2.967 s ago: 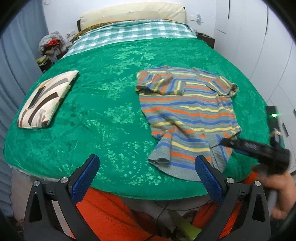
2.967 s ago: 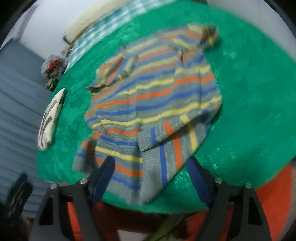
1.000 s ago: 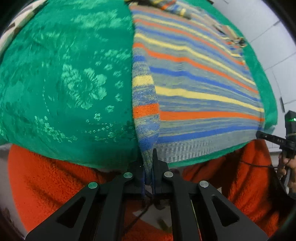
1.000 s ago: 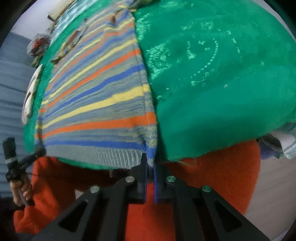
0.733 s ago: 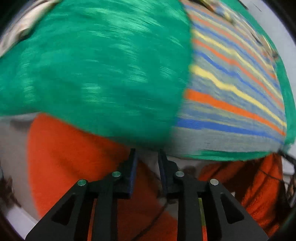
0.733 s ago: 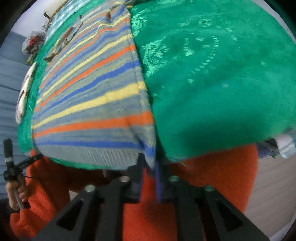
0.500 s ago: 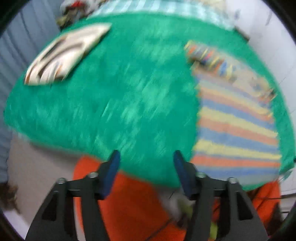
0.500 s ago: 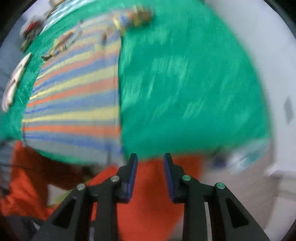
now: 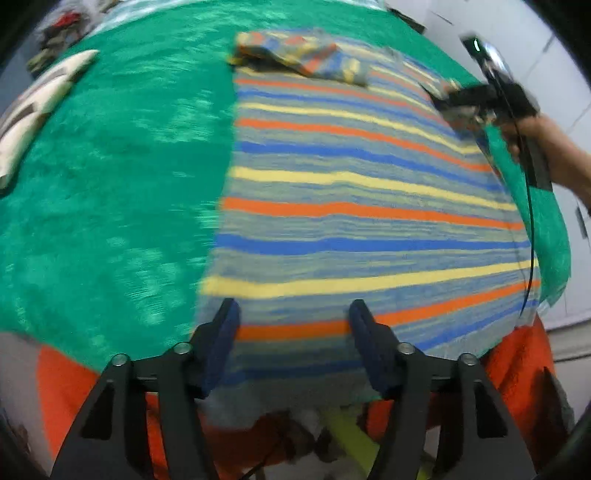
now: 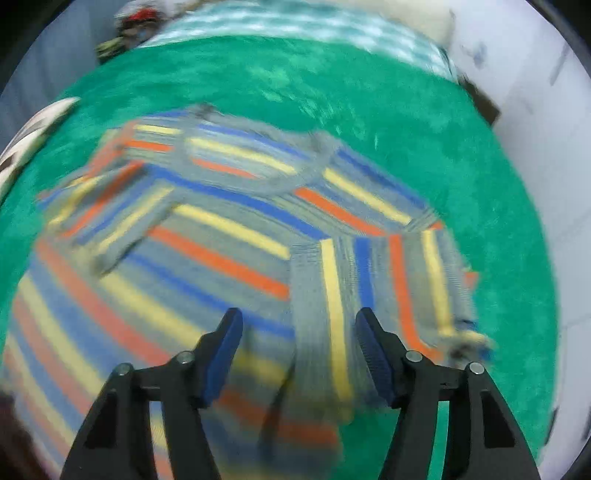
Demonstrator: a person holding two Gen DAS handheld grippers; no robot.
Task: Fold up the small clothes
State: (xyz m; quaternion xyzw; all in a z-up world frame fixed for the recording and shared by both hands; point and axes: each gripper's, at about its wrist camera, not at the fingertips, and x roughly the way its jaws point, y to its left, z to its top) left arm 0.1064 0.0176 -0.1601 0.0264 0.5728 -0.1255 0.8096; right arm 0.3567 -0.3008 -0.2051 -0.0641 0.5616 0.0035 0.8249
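Note:
A grey sweater with blue, yellow and orange stripes lies flat on the green bedspread, its hem at the near edge. Its left sleeve is folded across the chest. My left gripper hovers over the hem; its jaws are closing, with nothing pressed between the pads. In the right wrist view my right gripper stands open above the sweater, over the right sleeve that lies folded down along the body. The left wrist view shows that right gripper held in a hand.
A patterned pillow lies at the bed's left side. An orange blanket hangs below the near edge. A black cable trails from the right gripper over the sweater's right side. Checked bedding and a clothes pile sit at the back.
Both grippers let go of the hem corners and opened. The left one rose above the hem. The right one swept far up to the sweater's right sleeve. The sweater now lies stretched flat.

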